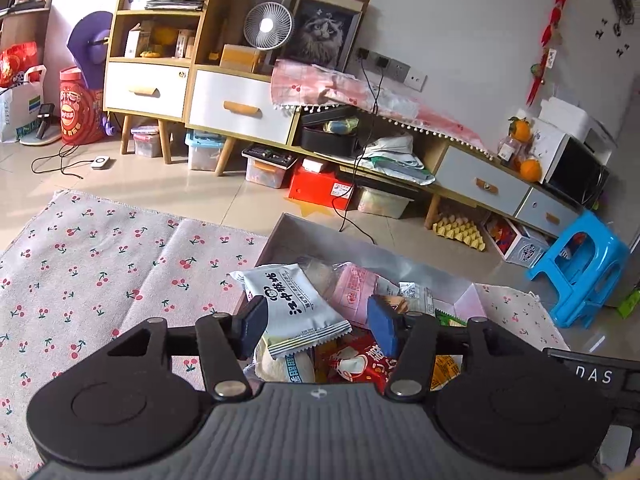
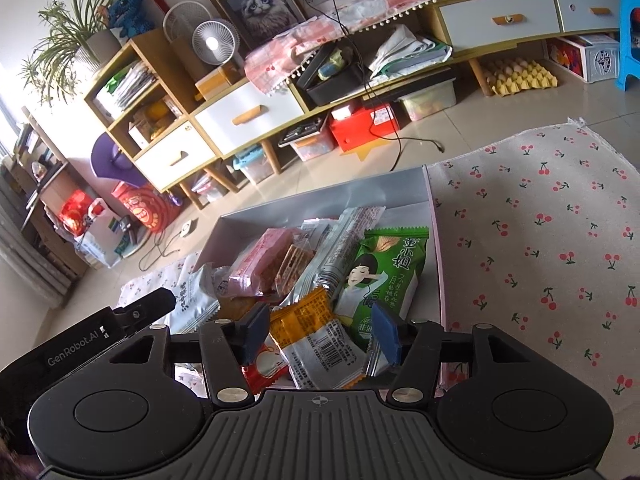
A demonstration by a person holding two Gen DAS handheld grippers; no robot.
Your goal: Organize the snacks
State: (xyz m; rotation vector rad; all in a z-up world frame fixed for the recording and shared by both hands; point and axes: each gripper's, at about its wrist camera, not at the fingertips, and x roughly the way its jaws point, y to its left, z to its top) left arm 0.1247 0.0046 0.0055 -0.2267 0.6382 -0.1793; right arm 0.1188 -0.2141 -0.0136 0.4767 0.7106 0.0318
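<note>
Left gripper (image 1: 318,326) spread above the snack box (image 1: 280,236), pads clear of the white packet (image 1: 298,308) lying between and below them. Right gripper (image 2: 318,330) likewise spread, hovering over the orange packet (image 2: 316,332), pads not pressing it. Both pointing down into the same open grey box (image 2: 320,196) on the floor, flanked by cherry-print rug (image 2: 540,240). Inside, heaped loosely: pink packet (image 2: 256,264), green packet (image 2: 380,276) leaning toward the right wall, red packet (image 1: 358,360) near the front, silver wrapper (image 2: 352,236) across the middle. Beyond, a low cabinet (image 1: 240,108) along the wall, blue stool (image 1: 584,268) at right
</note>
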